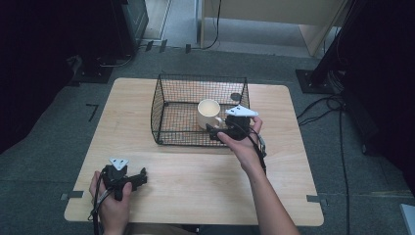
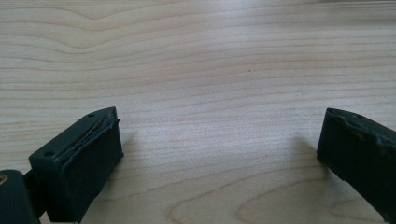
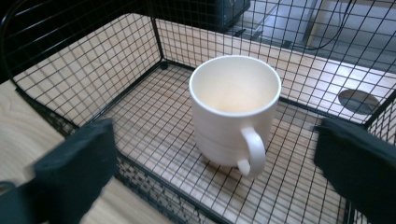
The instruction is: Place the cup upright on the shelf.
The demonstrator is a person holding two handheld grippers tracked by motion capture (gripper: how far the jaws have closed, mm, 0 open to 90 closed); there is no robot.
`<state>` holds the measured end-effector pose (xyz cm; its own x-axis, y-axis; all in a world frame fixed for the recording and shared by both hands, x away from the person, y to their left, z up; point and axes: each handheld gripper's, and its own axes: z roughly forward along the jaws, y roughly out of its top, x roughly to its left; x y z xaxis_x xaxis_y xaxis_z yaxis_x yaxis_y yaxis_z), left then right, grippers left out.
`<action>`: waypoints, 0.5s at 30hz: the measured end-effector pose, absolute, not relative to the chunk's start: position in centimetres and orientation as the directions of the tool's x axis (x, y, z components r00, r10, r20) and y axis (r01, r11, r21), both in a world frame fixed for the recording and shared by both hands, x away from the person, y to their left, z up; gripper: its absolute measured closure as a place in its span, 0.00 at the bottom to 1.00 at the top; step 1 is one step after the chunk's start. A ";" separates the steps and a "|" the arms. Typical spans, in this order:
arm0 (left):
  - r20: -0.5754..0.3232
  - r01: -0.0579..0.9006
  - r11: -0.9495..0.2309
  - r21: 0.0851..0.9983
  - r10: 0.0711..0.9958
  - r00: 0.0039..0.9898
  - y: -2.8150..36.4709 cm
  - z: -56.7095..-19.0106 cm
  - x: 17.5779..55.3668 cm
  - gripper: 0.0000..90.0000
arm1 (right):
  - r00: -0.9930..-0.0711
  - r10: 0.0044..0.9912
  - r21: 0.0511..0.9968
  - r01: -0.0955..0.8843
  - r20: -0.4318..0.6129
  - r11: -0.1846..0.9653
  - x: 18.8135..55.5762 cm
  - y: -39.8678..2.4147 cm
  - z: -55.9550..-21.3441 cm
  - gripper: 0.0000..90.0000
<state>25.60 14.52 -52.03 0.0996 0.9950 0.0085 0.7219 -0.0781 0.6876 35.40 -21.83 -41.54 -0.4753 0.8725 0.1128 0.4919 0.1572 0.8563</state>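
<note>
Where it stands upright on the mesh floor of the black wire basket [image 1: 166, 93], the cream ceramic mug [image 1: 209, 113] sits toward the basket's right side, its mouth open upward and its looped handle [image 3: 252, 151] turned toward the low front wall. The right gripper [image 1: 218, 133] hovers just in front of that handle at the basket's front edge, released: in the right gripper view its two black jaws stand wide on either side of the mug and touch nothing. From above the jaw tips seem to be about level with the front wall, though the dark wire makes that hard to judge. The basket rests on the far middle of the pale wooden table [image 1: 274, 166]. Well apart, at the table's near left corner, the left gripper [image 1: 139, 177] lies low over bare wood, its jaws also spread and empty.
</note>
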 end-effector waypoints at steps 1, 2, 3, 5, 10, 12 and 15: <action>0.009 0.722 -0.078 0.688 0.995 0.100 14.5 -52.0 25.6 0.00 | -0.475 0.873 0.856 0.492 0.113 0.157 35.4 -21.8 -41.5 0.00; 0.009 0.722 -0.078 0.688 0.995 0.100 14.5 -52.0 25.6 0.00 | -0.482 0.870 0.865 0.476 0.103 0.162 34.7 -22.1 -41.4 0.00; 0.008 0.721 -0.077 0.688 0.995 0.099 14.5 -52.0 25.6 0.00 | -0.483 0.869 0.867 0.472 0.102 0.161 34.4 -22.3 -41.4 0.00; 0.009 0.721 -0.078 0.689 0.995 0.099 14.5 -52.0 25.6 0.00 | -0.485 0.870 0.871 0.463 0.094 0.164 33.9 -22.5 -41.3 0.00; 0.009 0.721 -0.079 0.688 0.995 0.100 14.5 -52.0 25.6 0.00 | -0.479 0.874 0.875 0.453 0.081 0.167 32.7 -23.1 -41.1 0.00; 0.009 0.721 -0.078 0.689 0.995 0.099 14.5 -52.0 25.6 0.00 | -0.481 0.873 0.878 0.448 0.078 0.168 32.1 -23.4 -41.0 0.00; 0.009 0.721 -0.078 0.689 0.995 0.099 14.5 -52.0 25.6 0.00 | -0.480 0.875 0.882 0.438 0.068 0.171 31.2 -24.1 -40.9 0.00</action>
